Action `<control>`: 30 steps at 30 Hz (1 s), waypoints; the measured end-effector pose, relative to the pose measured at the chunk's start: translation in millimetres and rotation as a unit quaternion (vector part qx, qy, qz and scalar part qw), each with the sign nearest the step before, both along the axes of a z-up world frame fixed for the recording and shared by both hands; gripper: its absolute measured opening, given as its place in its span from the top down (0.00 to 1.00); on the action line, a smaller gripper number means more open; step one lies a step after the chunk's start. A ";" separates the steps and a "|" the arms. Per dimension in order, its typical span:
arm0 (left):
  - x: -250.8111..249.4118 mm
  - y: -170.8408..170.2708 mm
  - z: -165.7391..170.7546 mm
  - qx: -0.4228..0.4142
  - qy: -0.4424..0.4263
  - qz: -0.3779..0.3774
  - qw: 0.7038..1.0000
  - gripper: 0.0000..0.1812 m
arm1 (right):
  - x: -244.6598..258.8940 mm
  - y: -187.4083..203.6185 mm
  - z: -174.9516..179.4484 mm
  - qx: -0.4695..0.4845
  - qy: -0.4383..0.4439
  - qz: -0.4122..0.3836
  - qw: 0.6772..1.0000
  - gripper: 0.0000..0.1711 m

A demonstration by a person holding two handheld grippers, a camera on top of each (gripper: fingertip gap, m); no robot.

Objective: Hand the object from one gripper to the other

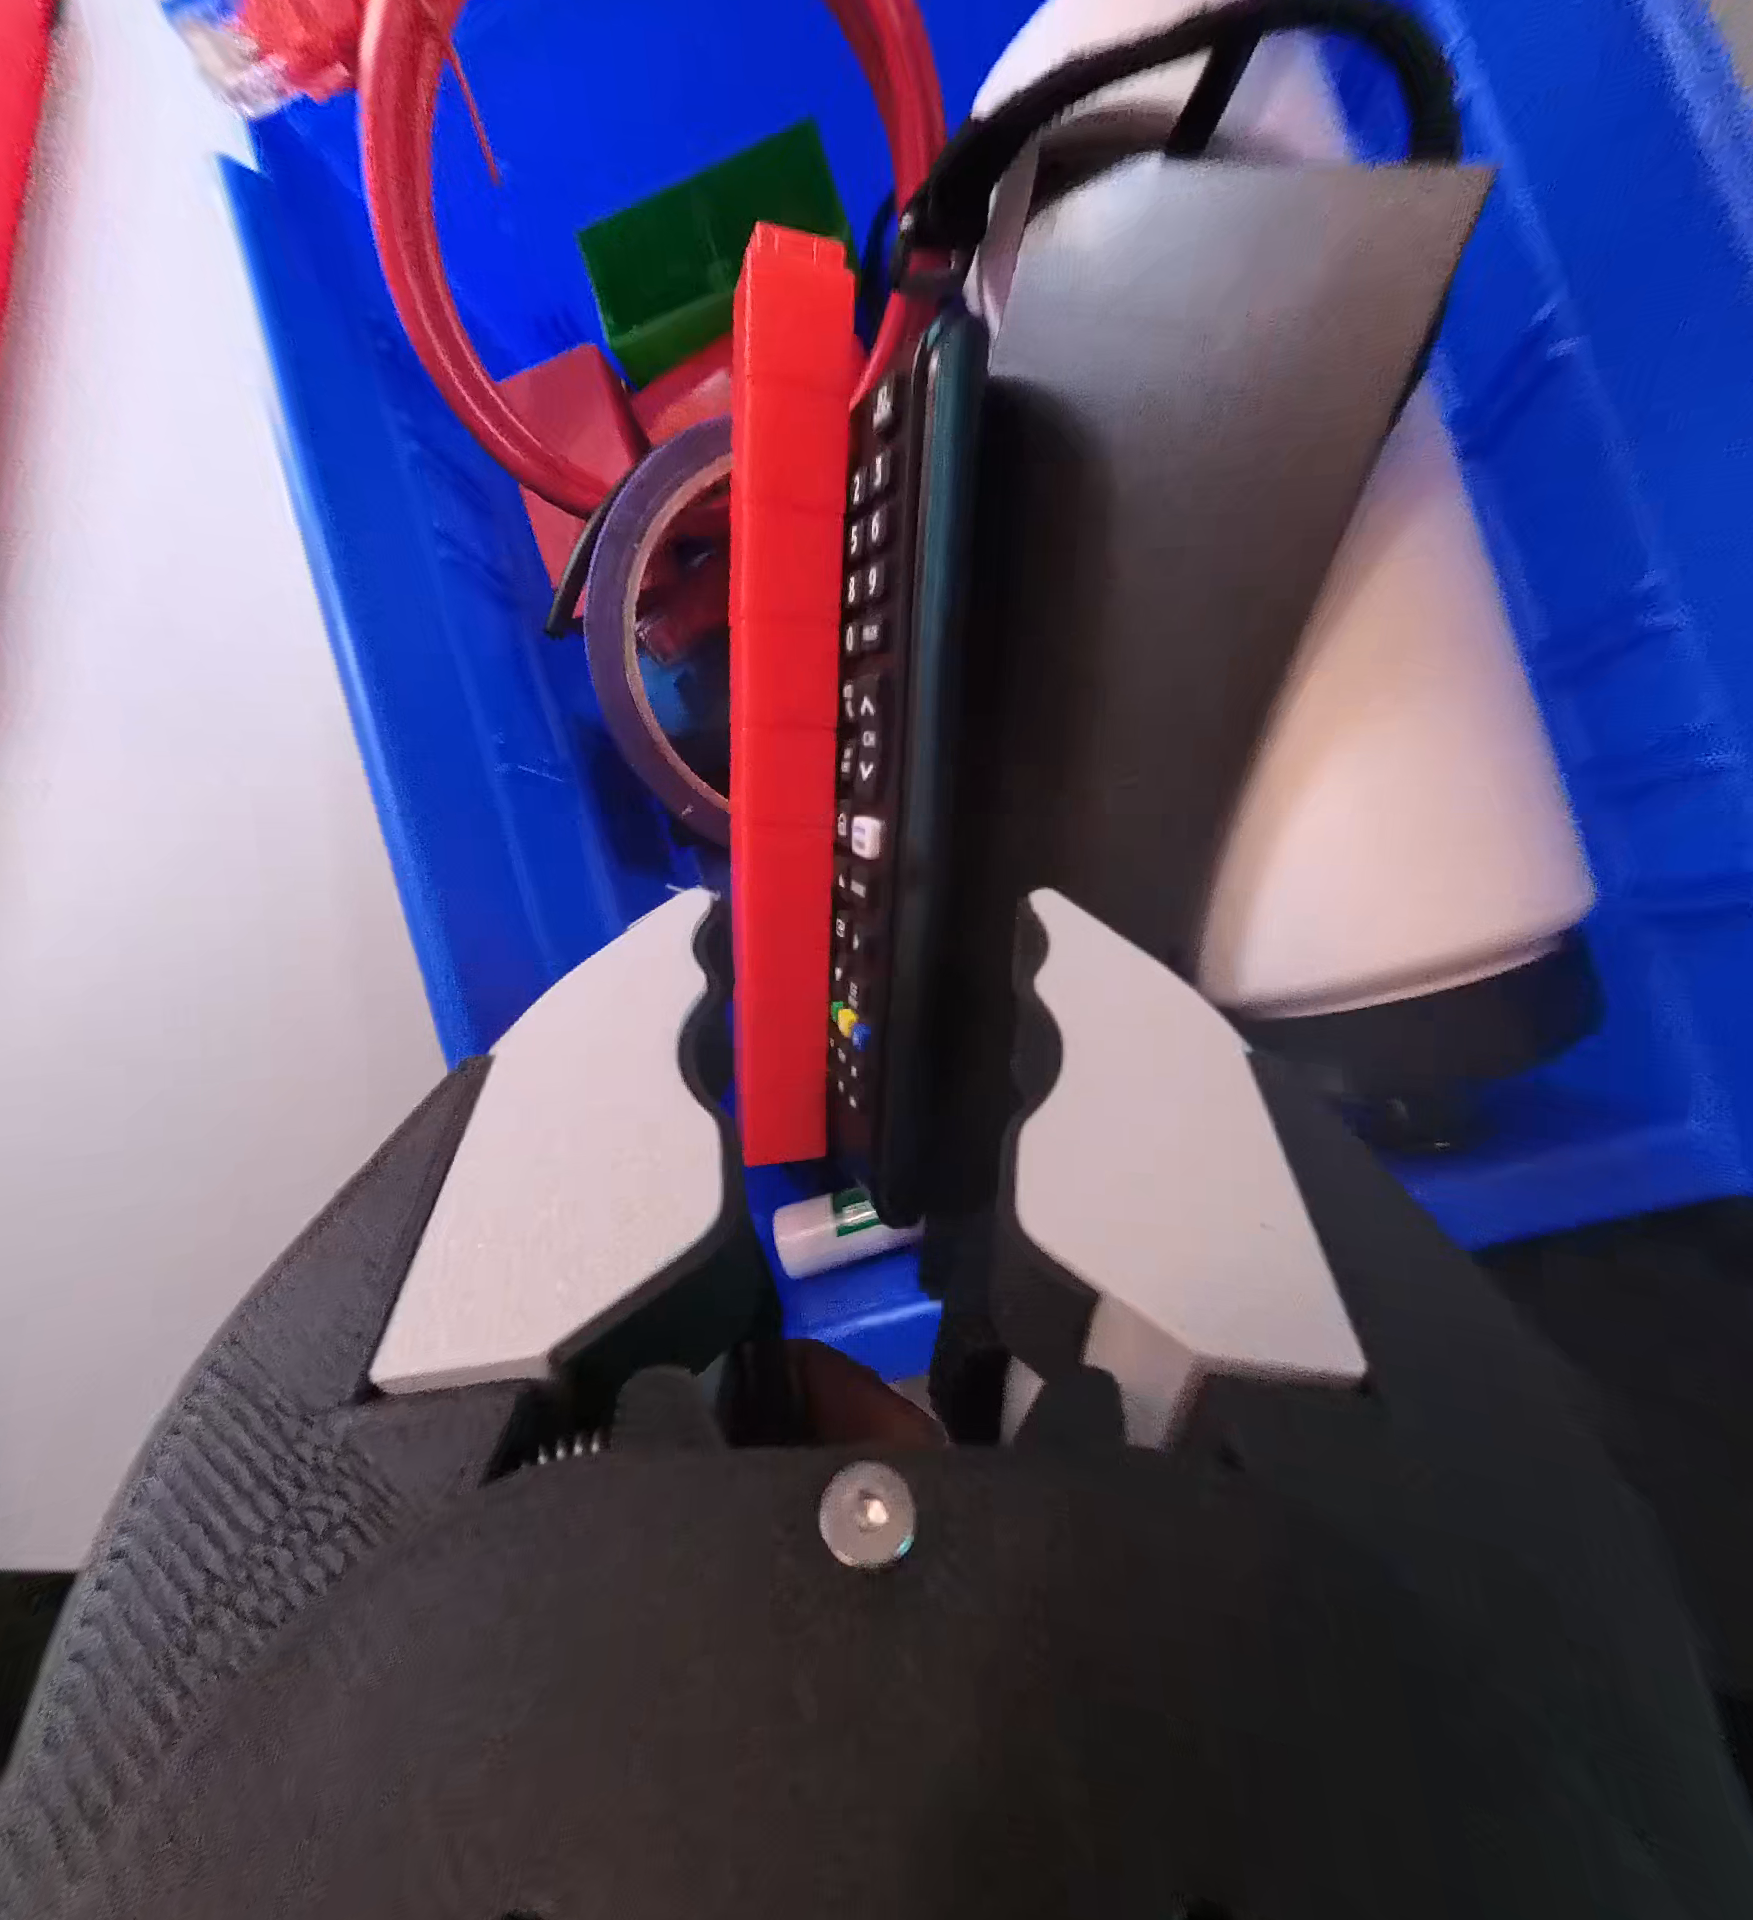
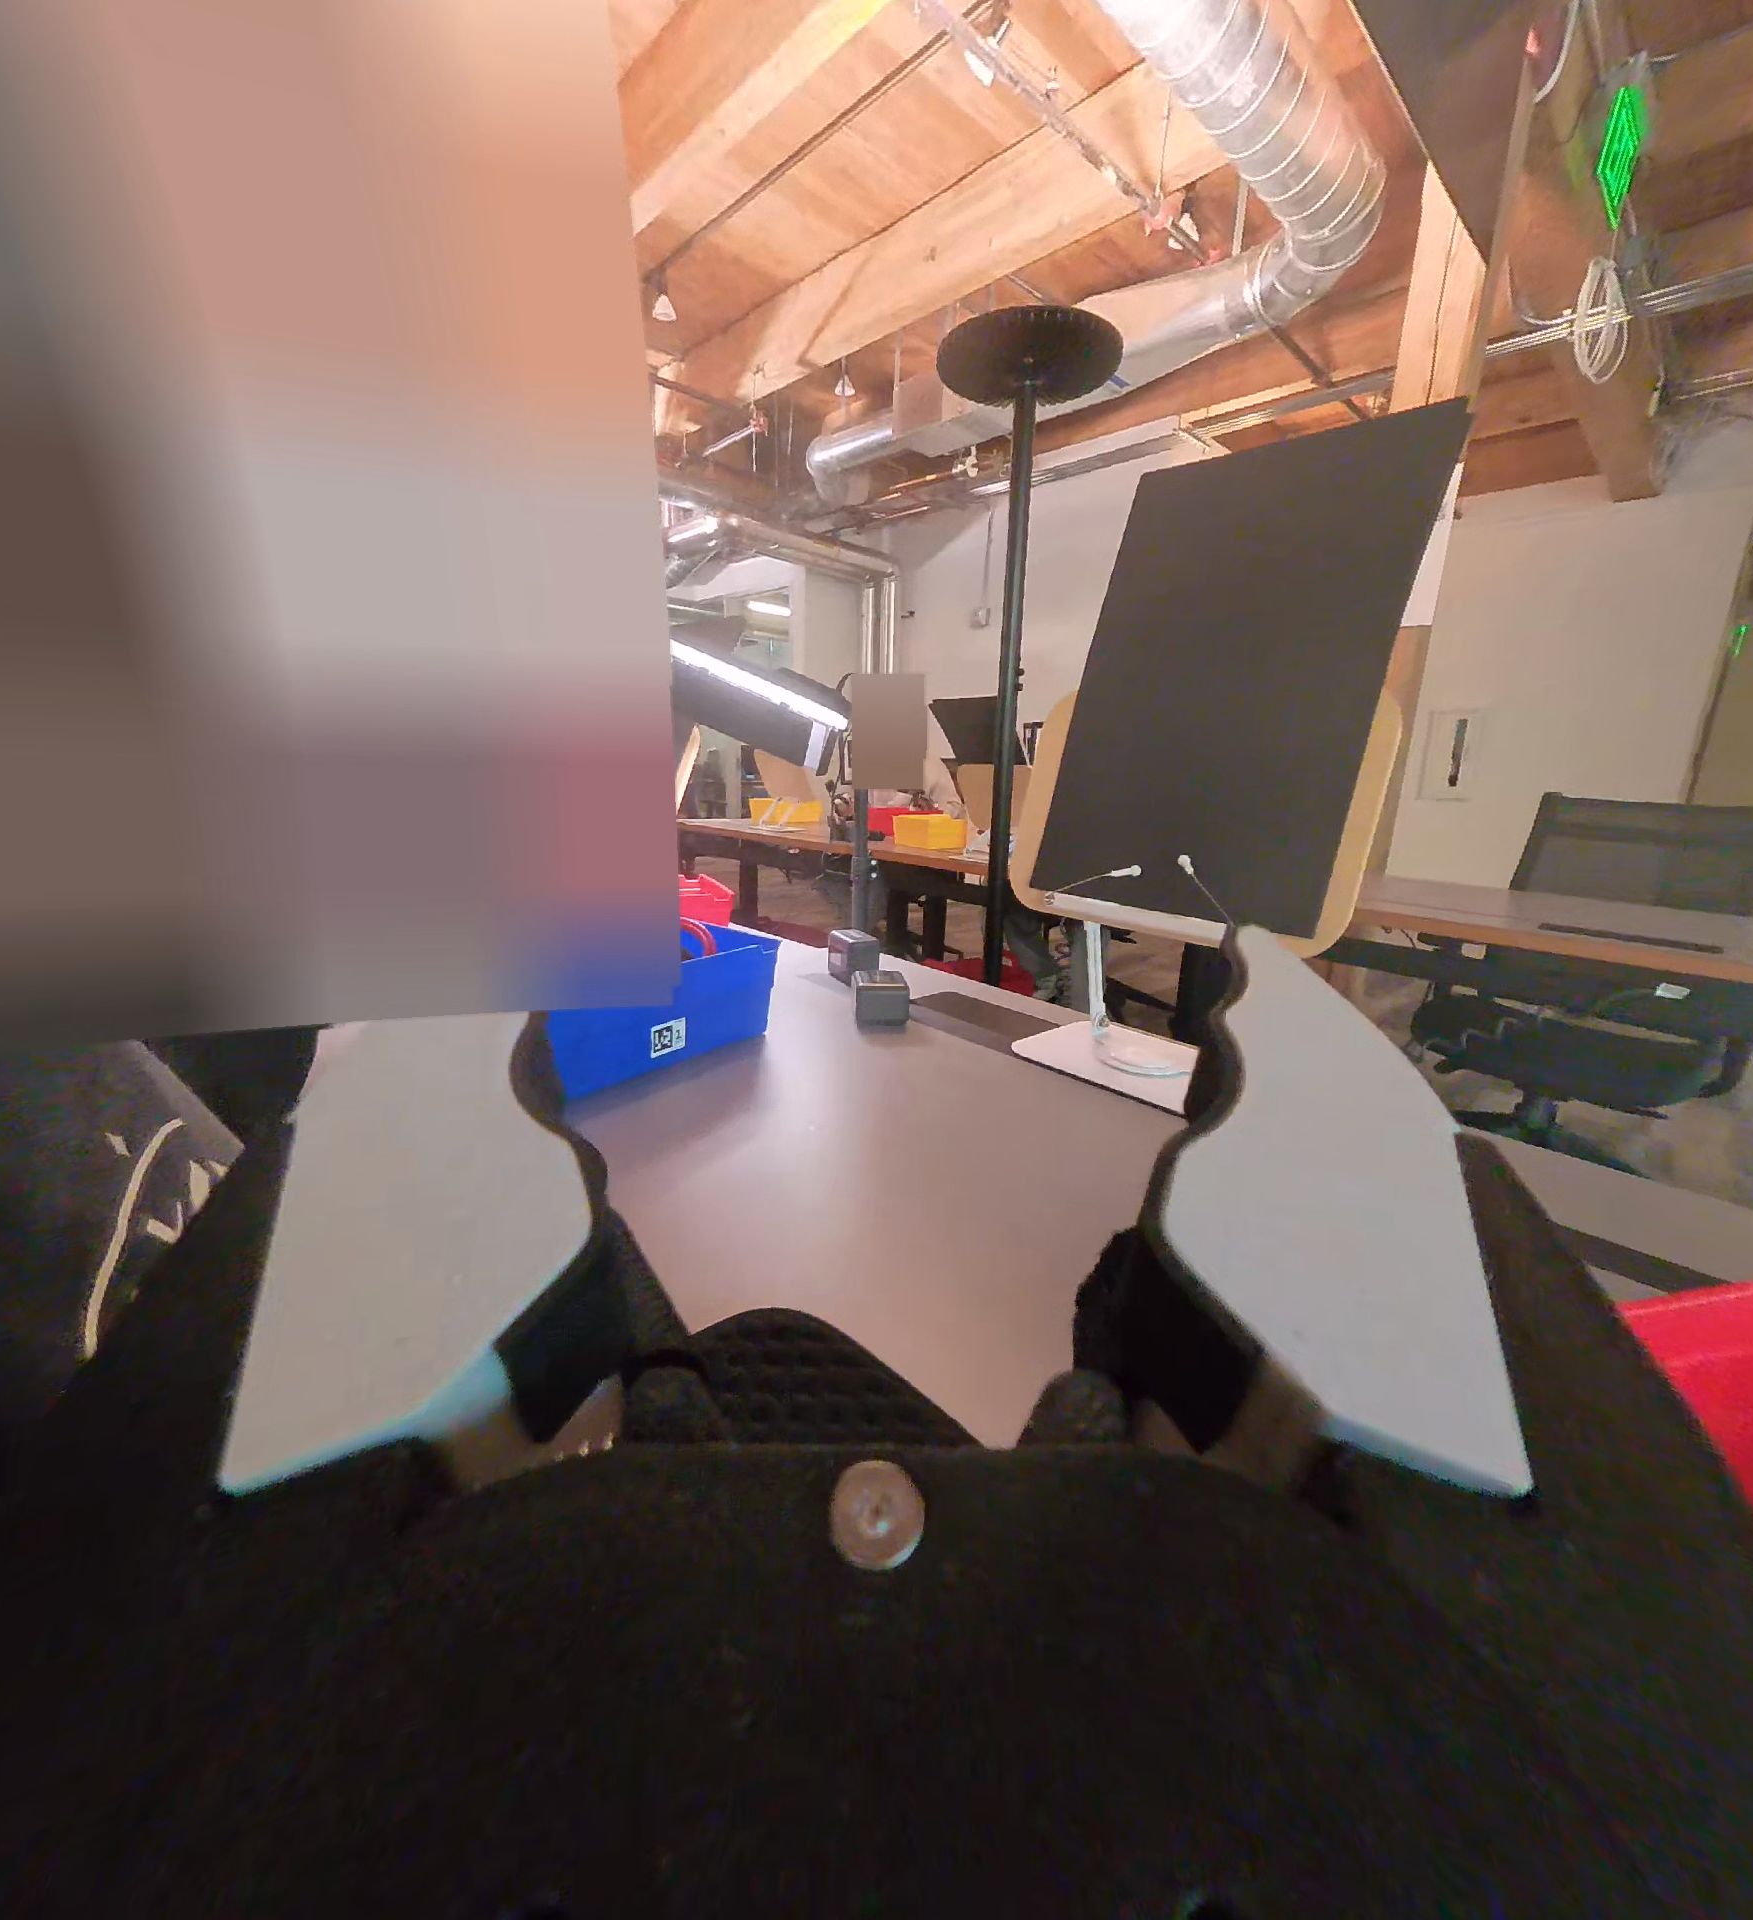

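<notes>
- Two objects sit between the jaws of the left gripper (image 1: 867,914): a red block bar (image 1: 789,727) and a black remote control (image 1: 913,727), side by side and touching along their length.
- The jaws stand close on either side of this pair. The left pad is just beside the bar and the right pad just beside the remote's edge. Whether they press on the pair cannot be told.
- The near ends of both objects lie between the jaw pads, and their far ends point away from the camera.
- Below the near ends lies a small white battery (image 1: 830,1236) on the bin floor.
- All of this is inside a blue bin (image 1: 384,623) on a pale bench (image 1: 124,831).
- Left of the bar is a roll of dark tape (image 1: 612,623), standing on edge.
- Farther off are a coiled red cable (image 1: 404,260) and a green plastic piece (image 1: 716,249).
- Right of the remote is a grey-and-white body (image 1: 1371,675) with a black cord (image 1: 1111,94) – its kind is unclear.
- The right gripper (image 2: 887,982) has its jaws wide apart with nothing between them – it hangs over the grey bench (image 2: 851,1195).
- Beyond it, the blue bin stands to the left.
- Two small grey boxes (image 2: 856,951) stand near the middle of the bench.
- A black panel on a stand (image 2: 1246,675) stands to the right.
- A red bin (image 2: 1745,1403) shows at the right edge.
</notes>
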State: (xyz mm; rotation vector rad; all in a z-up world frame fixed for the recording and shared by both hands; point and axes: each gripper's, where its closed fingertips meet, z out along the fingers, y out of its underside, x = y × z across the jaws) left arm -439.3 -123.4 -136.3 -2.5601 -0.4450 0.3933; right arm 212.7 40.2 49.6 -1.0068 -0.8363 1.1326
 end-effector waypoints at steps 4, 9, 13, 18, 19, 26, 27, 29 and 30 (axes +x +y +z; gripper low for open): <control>-6.8 3.9 -14.5 -0.046 0.008 -0.016 0.999 0.74 | 1.6 2.3 -0.6 0.002 0.000 -0.010 1.000 0.31; -11.7 4.0 -22.5 -0.053 0.012 -0.020 0.998 0.77 | 1.5 4.3 -0.3 0.003 0.005 -0.016 1.000 0.31; -8.8 5.6 -22.2 -0.038 0.024 -0.036 0.998 0.78 | -0.1 6.1 -1.2 0.007 0.005 -0.023 1.000 0.31; -1.4 8.3 -23.3 -0.015 0.038 -0.047 0.998 0.89 | -1.1 8.7 -2.5 0.006 0.001 -0.029 1.000 0.31; -0.4 9.0 -22.3 -0.011 0.041 -0.051 0.998 0.89 | -0.8 8.6 -2.3 0.006 0.001 -0.029 1.000 0.31; 20.4 29.3 40.3 0.115 0.128 -0.107 0.979 0.90 | -3.1 12.6 -1.8 0.003 0.010 -0.037 0.999 0.32; 24.9 33.4 56.1 0.144 0.157 -0.116 0.970 0.90 | -6.2 14.6 -3.7 0.000 0.006 -0.039 0.999 0.33; 39.2 41.2 89.1 0.199 0.227 -0.135 0.944 0.90 | -15.8 18.3 -9.0 -0.006 -0.007 -0.040 0.999 0.33; 49.1 44.9 106.2 0.225 0.268 -0.143 0.926 0.90 | -22.5 19.1 -12.2 -0.010 -0.015 -0.036 0.999 0.33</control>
